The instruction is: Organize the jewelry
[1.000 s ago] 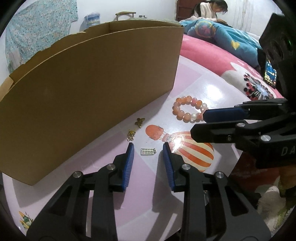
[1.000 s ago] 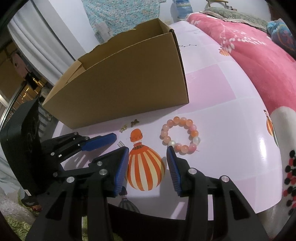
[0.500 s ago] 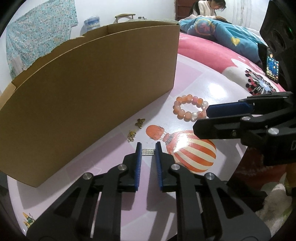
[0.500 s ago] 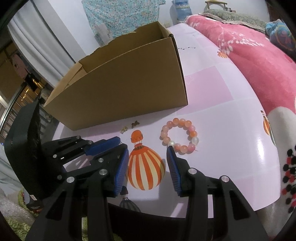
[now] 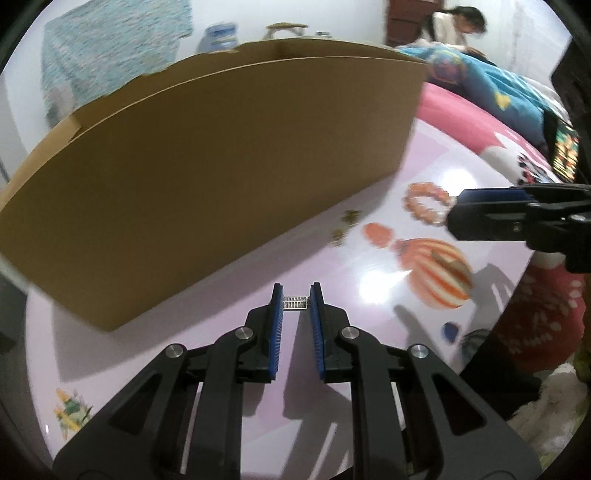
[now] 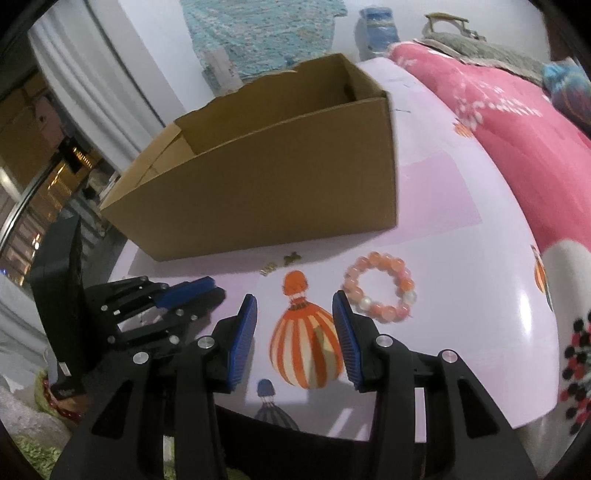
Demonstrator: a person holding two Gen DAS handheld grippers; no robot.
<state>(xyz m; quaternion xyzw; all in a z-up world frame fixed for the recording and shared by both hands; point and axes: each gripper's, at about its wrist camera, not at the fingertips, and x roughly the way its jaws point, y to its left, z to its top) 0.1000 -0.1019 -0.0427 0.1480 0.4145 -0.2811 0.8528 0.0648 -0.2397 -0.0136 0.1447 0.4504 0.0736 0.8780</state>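
A small silver bar charm (image 5: 295, 302) is pinched between the blue pads of my left gripper (image 5: 295, 297), just above the pink table (image 5: 166, 369) in front of the cardboard box (image 5: 221, 166). An orange bead bracelet (image 6: 378, 288) lies flat to the right of the balloon print. Two small gold charms (image 6: 291, 257) lie close to the box's (image 6: 277, 184) front wall. My right gripper (image 6: 295, 306) stands open over the balloon print with nothing between its fingers. In the right wrist view my left gripper (image 6: 207, 288) shows at the left, nearly closed.
The open box fills the back of the table. A pink blanket (image 6: 517, 129) lies beyond the table's right edge. A person (image 5: 458, 26) sits far back. The near table edge (image 6: 369, 435) runs just below my right gripper.
My left gripper closed on the silver charm and then moved left with it, away from the balloon print. The right gripper stayed where it was, still open.
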